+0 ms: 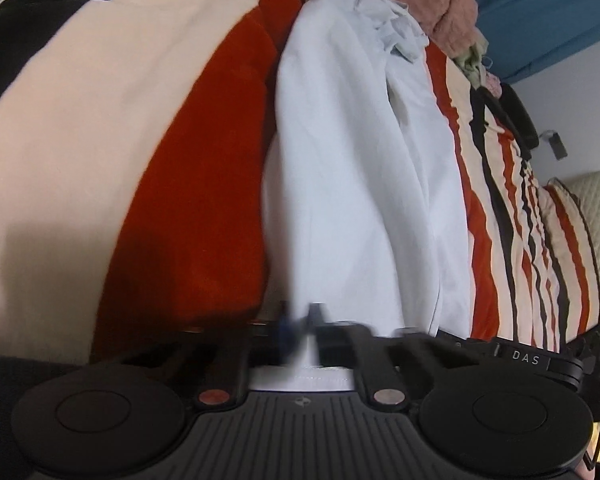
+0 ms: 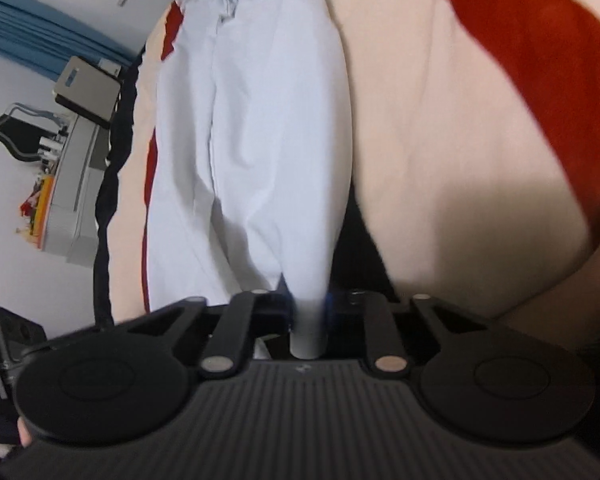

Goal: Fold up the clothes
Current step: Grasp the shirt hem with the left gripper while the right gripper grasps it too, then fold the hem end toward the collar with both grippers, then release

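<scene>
Step, I'd judge: mid-fold, both ends of garment (image 1: 340,160) pinched and lifted off bed (image 1: 204,200). Left hand-held gripper (image 1: 306,332) at 6 o'clock, pinching white hem. Right hand-held gripper (image 2: 308,316) likewise nipped on a bunched edge. Next prob: carry edge over evenly, keep tension. Garment: white/pale blue, thin, creased lengthwise, running to 12 o'clock over striped bedding; clothes pile (image 1: 432,4) beyond.
</scene>
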`<state>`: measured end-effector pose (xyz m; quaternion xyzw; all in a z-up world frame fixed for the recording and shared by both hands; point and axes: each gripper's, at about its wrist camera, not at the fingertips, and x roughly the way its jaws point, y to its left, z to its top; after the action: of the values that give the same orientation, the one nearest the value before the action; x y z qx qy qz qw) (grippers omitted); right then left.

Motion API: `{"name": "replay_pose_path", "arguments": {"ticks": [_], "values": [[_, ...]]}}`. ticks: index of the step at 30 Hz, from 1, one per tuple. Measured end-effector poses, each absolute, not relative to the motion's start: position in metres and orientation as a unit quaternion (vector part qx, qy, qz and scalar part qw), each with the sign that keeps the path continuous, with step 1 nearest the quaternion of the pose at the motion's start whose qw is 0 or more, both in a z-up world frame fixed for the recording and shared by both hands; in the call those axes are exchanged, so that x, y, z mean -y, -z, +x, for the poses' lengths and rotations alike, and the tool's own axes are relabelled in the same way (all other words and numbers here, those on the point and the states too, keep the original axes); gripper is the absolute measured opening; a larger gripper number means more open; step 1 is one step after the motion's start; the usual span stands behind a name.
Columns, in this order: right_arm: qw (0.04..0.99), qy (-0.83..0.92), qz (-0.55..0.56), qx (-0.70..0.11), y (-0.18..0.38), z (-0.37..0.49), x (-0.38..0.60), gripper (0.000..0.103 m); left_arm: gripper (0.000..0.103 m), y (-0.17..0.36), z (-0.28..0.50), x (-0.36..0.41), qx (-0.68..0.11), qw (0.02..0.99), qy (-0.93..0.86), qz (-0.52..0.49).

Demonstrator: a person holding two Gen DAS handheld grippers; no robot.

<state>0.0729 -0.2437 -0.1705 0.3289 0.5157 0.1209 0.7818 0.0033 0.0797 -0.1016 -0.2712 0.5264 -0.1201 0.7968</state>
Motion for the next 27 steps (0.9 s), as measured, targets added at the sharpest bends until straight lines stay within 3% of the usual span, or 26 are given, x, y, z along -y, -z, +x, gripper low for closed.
{"name": "replay_pose_path", "arguments": {"ticks": [7, 14, 18, 23, 27], "values": [[0.825, -0.135, 0.351, -0.421, 0.112, 0.068, 0.278, 0.010, 0.003, 0.054, -0.013, -0.112, -0.423, 0.794, 0.167, -0.403], [0.869, -0.181, 0.318, -0.332, 0.014, 0.053, 0.309, 0.010, 0.003, -0.026, -0.025, -0.103, -0.365, 0.811, 0.206, -0.408], [0.875, -0.190, 0.287, -0.340, 0.006, 0.026, 0.314, 0.010, 0.003, -0.034, -0.065, -0.096, -0.381, 0.809, 0.207, -0.397], [0.861, -0.188, 0.273, -0.385, 0.034, 0.001, 0.303, 0.010, 0.003, 0.001, -0.117, -0.095, -0.431, 0.788, 0.188, -0.397], [0.854, -0.183, 0.284, -0.397, 0.048, 0.006, 0.304, 0.010, 0.003, 0.017, -0.100, -0.093, -0.446, 0.791, 0.168, -0.384]]}}
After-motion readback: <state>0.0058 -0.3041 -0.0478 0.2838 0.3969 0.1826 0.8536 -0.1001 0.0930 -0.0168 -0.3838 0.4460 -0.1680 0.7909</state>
